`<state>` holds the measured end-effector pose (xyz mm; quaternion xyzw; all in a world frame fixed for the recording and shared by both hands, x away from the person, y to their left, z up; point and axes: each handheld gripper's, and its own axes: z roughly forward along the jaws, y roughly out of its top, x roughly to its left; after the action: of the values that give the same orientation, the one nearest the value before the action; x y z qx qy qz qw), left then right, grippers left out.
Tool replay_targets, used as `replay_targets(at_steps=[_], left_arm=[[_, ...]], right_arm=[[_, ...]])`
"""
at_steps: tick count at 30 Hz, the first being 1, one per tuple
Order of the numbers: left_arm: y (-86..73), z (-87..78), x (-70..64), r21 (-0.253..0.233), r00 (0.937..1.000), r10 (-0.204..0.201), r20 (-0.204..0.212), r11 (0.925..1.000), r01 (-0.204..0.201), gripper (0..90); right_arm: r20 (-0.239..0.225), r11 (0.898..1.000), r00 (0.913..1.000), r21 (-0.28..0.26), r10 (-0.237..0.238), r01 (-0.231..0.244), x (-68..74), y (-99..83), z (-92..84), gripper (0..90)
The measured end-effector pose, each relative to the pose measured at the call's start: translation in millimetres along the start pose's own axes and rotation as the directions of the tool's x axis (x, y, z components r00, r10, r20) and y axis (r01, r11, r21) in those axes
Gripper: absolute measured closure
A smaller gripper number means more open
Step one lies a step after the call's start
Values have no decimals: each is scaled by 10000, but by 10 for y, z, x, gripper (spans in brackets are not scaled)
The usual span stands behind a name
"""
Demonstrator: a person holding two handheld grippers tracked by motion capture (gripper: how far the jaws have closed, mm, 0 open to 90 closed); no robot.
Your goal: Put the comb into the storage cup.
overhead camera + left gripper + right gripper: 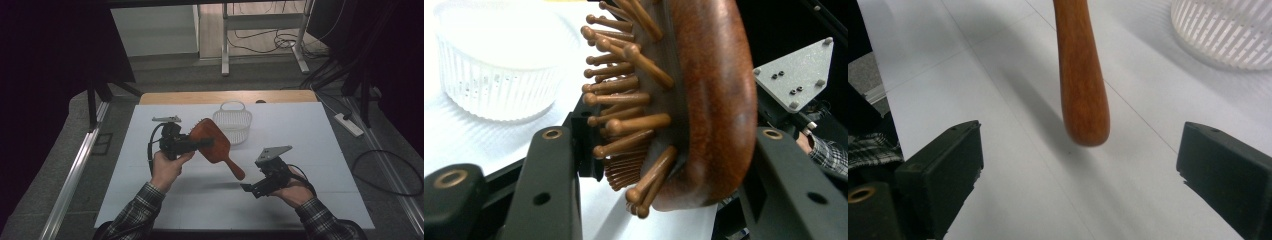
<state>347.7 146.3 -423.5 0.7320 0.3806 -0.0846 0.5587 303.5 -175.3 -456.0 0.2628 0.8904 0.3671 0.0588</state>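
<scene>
The left gripper (200, 143) clamps the head of a reddish-brown wooden paddle hairbrush (212, 141), held above the white table (300, 130), handle pointing toward five o'clock. The right gripper (248, 189), jaws spread wide and empty, sits near the handle tip. A white slatted plastic basket (235, 122) stands at one o'clock from the brush.

No legible text — no labels, anywhere.
</scene>
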Motion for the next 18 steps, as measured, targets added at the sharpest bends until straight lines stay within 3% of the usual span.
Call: replay_targets(at_steps=[8, 18], left_arm=[[56, -42, 37, -60, 9998, -33, -194, 10000, 32, 519], [148, -108, 64, -196, 9990, 28, -442, 9998, -37, 518]], right_arm=[[136, 9990, 9993, 284, -354, 350, -30, -73, -27, 0], [36, 9996, 9999, 261, -126, 125, -54, -130, -95, 0]])
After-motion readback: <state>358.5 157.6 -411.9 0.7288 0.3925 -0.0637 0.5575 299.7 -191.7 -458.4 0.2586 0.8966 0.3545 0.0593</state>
